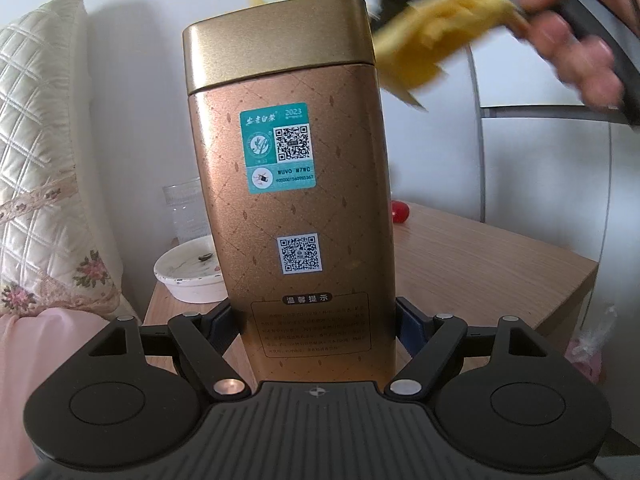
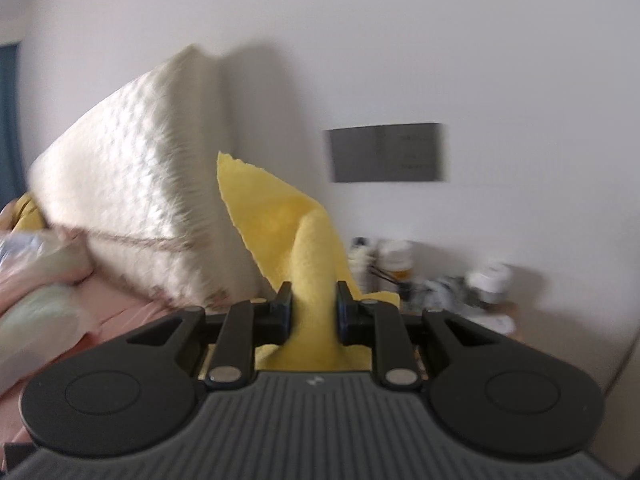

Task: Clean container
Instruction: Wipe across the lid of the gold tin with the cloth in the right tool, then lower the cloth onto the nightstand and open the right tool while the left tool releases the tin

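Left hand-held gripper (image 1: 316,320): we see it clamped low on the tin (image 1: 296,200), above the table (image 1: 480,256). Right hand-held gripper (image 2: 313,300): pinches yellow cloth (image 2: 288,232), blurred, apparently beside the tin's lid. Risk: a hard swipe levers the tin loose.

A copper-brown tin (image 1: 304,208) is patterned with a faint diamond lattice and topped by a plain gold lid (image 1: 276,40). A teal sticker (image 1: 278,148) and a white code square (image 1: 299,253) are carried on its face. A bright yellow cloth (image 2: 298,240) is seen, unpatterned. The desk (image 1: 480,256) is finished in pale wood grain. A cream quilted pillow (image 1: 40,152) is trimmed with pink floral lace. The bowl (image 1: 188,272) is white; the small round object (image 1: 400,212) is red.
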`<state>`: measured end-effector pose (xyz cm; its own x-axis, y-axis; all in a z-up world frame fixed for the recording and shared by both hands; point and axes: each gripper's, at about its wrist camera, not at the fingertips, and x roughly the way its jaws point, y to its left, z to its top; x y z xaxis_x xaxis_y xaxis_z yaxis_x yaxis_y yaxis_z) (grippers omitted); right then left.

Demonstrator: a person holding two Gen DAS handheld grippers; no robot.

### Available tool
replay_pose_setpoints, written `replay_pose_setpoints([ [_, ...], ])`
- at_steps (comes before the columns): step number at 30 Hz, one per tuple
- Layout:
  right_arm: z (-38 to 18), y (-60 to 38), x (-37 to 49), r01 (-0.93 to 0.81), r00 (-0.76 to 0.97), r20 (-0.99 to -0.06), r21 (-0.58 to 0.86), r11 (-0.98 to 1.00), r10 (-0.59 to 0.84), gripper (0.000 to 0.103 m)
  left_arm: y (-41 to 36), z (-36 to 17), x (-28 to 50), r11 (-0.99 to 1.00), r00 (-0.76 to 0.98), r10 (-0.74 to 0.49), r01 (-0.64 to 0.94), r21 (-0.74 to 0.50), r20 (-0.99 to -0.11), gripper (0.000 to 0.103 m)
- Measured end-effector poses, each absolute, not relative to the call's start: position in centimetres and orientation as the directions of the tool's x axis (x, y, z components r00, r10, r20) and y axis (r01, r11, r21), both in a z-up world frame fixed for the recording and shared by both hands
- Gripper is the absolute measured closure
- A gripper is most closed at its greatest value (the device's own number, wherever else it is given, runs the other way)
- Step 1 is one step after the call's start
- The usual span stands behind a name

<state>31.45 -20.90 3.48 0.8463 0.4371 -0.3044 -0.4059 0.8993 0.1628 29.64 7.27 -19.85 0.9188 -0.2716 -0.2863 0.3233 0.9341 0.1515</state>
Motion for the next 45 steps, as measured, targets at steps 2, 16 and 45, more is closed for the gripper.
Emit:
replay_pose_setpoints([
  [2, 2.0, -21.9, 31.1, -0.367, 0.851, -0.332, 0.176, 0.913, 0.406, 0.081, 7.2, -20.1, 30.1, 0.941, 0.926, -0.251, 0.302, 0.152, -0.283, 0.021],
  [16, -10.5, -23.8, 30.7, -0.189, 0.8, -0.53, 0.22, 0.957, 0.28, 0.081, 5.4, -21.9, 35.5, 0.956, 0.943, -0.195, 0.244, 0.161, -0.271, 0.021],
  [45, -8.3, -23.3, 28.1, -0.193, 0.863, -0.441, 0.16, 0.968, 0.245, 0.011, 13.1, -10.5, 17.4, 0.966, 0.939, -0.176, 0.222, 0.131, -0.297, 0.004],
])
